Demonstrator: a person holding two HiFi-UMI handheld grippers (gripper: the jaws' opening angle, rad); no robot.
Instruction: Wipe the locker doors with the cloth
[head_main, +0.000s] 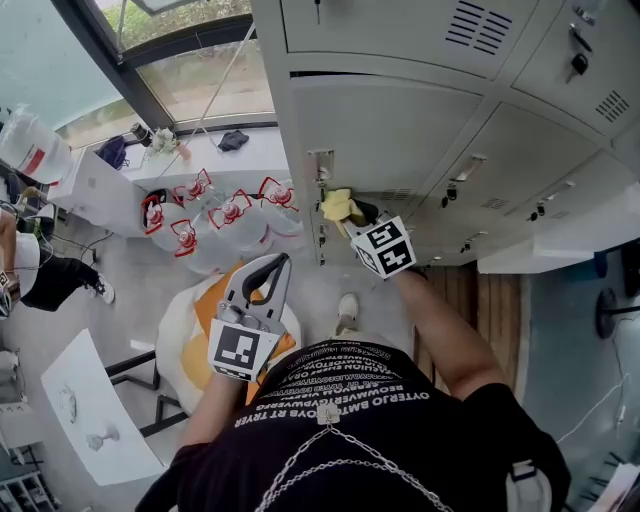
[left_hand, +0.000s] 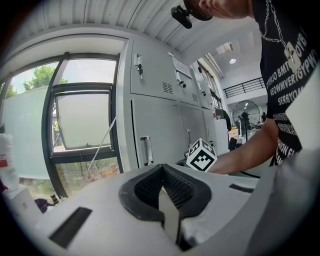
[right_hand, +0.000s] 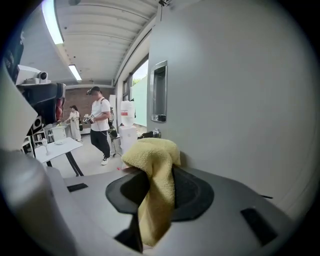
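Judged as the wiping step, with most of the locker bank likely left to do. Grips a yellow terry cloth (right_hand: 150, 150) in the right gripper (right_hand: 155, 195), clamped tight on its bunched middle, with a soft looped wad poking out ahead of the black pads. Sits just beside the grey locker door (right_hand: 235, 100), near the recessed metal handle (right_hand: 159, 91); impossible to tell whether touching. In the head view, placed low at the left edge of the lockers.

Holds the left gripper (left_hand: 167, 197) near the body, well apart from the lockers, closed on nothing, ribbed pads pressed together.

Next, probably: press the wad flat on the smooth painted sheet metal and sweep rightward across the panel. Should glide easily on that flat matte face, but may snag at the handle's raised rim.
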